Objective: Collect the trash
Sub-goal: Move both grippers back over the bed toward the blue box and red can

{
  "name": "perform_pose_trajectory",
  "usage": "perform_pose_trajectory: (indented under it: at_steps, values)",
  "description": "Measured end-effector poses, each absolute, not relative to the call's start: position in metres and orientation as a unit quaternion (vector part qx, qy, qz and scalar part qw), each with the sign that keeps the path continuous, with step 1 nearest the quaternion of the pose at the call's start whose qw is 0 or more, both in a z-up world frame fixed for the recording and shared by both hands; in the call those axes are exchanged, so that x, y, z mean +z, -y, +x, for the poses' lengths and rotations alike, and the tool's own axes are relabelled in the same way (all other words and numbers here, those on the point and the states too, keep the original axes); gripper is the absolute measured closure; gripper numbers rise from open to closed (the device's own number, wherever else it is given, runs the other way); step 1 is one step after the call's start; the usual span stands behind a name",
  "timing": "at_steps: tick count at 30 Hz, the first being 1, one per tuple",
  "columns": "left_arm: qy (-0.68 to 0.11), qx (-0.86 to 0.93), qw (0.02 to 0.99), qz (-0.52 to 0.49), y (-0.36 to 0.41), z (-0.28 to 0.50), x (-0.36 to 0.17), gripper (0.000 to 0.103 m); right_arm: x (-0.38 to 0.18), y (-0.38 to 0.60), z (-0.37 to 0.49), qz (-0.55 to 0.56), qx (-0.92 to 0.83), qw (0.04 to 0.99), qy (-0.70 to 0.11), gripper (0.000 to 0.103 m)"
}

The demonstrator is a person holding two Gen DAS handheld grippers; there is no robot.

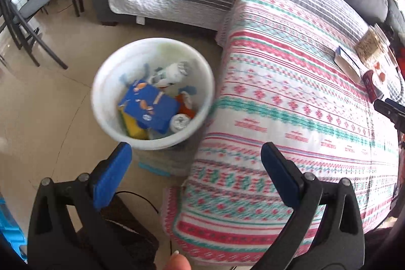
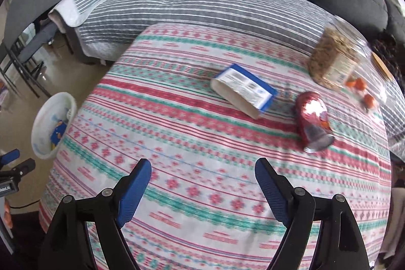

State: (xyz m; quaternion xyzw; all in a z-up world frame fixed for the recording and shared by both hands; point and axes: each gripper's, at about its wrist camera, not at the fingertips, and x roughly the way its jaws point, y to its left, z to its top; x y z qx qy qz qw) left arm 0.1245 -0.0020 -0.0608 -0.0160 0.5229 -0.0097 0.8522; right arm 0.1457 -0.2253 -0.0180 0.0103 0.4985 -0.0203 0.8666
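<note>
From the left wrist view, the left tongs (image 1: 196, 163) are seen wide open, with nothing between the blue pads. Just past them, at about 11 o'clock, a white bin (image 1: 101, 98) stands on the floor, close against the edge of the tabletop (image 1: 278, 118), which is covered by a patterned cloth. Inside the bin a blue box (image 1: 149, 105), two cans and some other scraps are already lying, so a good part of the collecting is judged to be done. At 3 o'clock, far on the tabletop, a box (image 1: 348, 65) and a red can (image 1: 370, 85) are seen only small, and the tip of the right tongs (image 1: 389, 110) enters from the edge.

From the right wrist view, the right tongs (image 2: 202, 173) are seen well open and empty, held above the cloth. The remaining trash is shown clearly here: a blue and white box (image 2: 244, 90) lies on its side at 12 o'clock, and a dented red can (image 2: 314, 120) lies at 1 o'clock, near it but apart. A jar (image 2: 336, 60) and small orange things stand behind; whether these are trash cannot be told. The bin (image 2: 40, 128) appears only at 9 o'clock, its content mostly hidden.

The bin's content is given by the left view only; the remaining items are given properly by the right view only.
</note>
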Motion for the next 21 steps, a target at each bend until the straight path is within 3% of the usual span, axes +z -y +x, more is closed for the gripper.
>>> perform_pose_trajectory:
  at_steps: [21]
  values:
    - [-0.534, -0.092, 0.837, 0.072, 0.196, 0.184, -0.068, 0.001, -0.023, 0.394, 0.101, 0.081, -0.134, 0.859, -0.487, 0.017]
